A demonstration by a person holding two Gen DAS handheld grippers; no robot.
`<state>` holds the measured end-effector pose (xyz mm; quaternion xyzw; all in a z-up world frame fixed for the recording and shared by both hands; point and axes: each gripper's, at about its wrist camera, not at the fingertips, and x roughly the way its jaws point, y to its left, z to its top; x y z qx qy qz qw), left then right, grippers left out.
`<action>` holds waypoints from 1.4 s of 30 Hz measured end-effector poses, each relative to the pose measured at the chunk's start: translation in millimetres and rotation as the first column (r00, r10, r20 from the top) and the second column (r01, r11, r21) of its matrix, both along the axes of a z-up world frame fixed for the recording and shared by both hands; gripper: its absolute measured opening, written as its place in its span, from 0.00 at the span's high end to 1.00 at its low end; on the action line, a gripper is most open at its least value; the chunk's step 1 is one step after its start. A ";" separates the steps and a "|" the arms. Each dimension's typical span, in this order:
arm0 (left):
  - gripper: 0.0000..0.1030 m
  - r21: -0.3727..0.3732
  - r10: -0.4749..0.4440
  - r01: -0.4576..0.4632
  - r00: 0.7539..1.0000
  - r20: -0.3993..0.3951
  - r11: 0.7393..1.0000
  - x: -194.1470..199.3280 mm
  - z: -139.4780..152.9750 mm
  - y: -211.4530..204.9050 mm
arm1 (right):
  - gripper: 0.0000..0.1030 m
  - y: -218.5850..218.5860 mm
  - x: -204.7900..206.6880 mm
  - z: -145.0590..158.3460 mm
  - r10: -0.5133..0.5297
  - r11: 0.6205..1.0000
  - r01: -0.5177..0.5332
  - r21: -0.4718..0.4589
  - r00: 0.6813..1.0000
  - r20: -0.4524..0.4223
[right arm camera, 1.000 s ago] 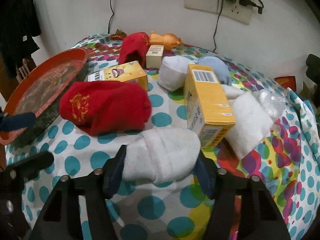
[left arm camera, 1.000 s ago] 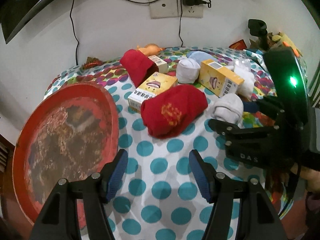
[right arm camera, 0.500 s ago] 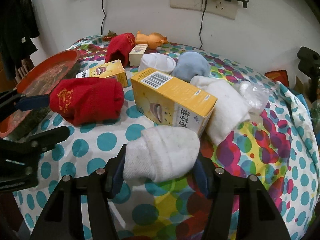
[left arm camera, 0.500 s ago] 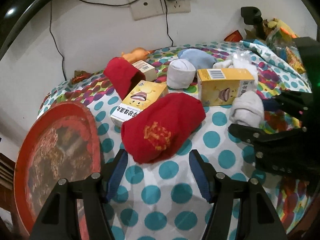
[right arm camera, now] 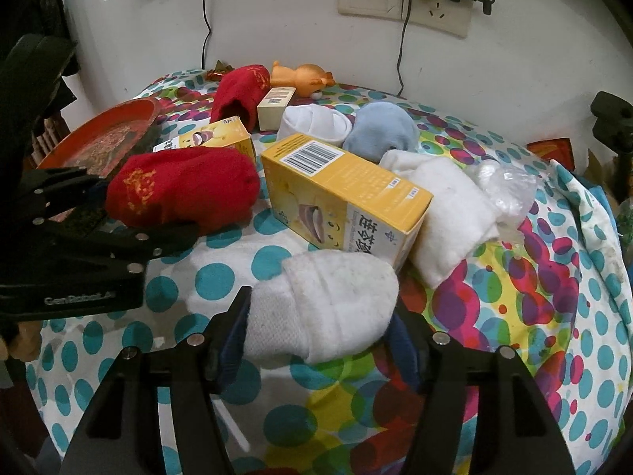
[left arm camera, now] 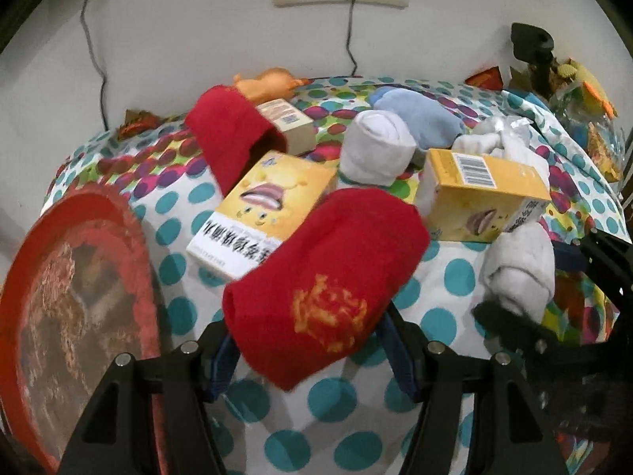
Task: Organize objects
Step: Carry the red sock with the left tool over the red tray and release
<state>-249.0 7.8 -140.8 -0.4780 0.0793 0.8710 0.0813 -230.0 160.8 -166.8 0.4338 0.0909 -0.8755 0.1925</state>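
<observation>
A red rolled sock with a gold mark point(left arm camera: 328, 281) lies on the polka-dot tablecloth point(left arm camera: 324, 399). My left gripper point(left arm camera: 312, 356) stands open around its near end; it also shows in the right wrist view point(right arm camera: 99, 213). A white rolled sock point(right arm camera: 324, 304) sits between the fingers of my right gripper point(right arm camera: 320, 340), which is closed on it. That sock shows in the left wrist view point(left arm camera: 518, 269) too. Two yellow boxes point(left arm camera: 273, 202) point(right arm camera: 344, 202) lie behind the socks.
A red round tray point(left arm camera: 75, 308) sits at the left table edge. Farther back lie another red sock point(left arm camera: 229, 134), a small box point(left arm camera: 285, 118), white point(left arm camera: 376, 150) and blue point(left arm camera: 419, 114) socks, a white cloth point(right arm camera: 439, 206), an orange toy point(right arm camera: 304, 77) and the wall.
My left gripper moved forward until the red sock came between its open fingers. My right gripper kept hold of the white sock and shifted a little.
</observation>
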 end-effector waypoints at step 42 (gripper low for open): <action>0.71 0.116 0.070 -0.062 0.995 -0.064 0.991 67.9 46.2 -56.7 | 0.34 -2.2 -0.1 -1.0 0.000 1.000 0.000 0.004 1.000 0.000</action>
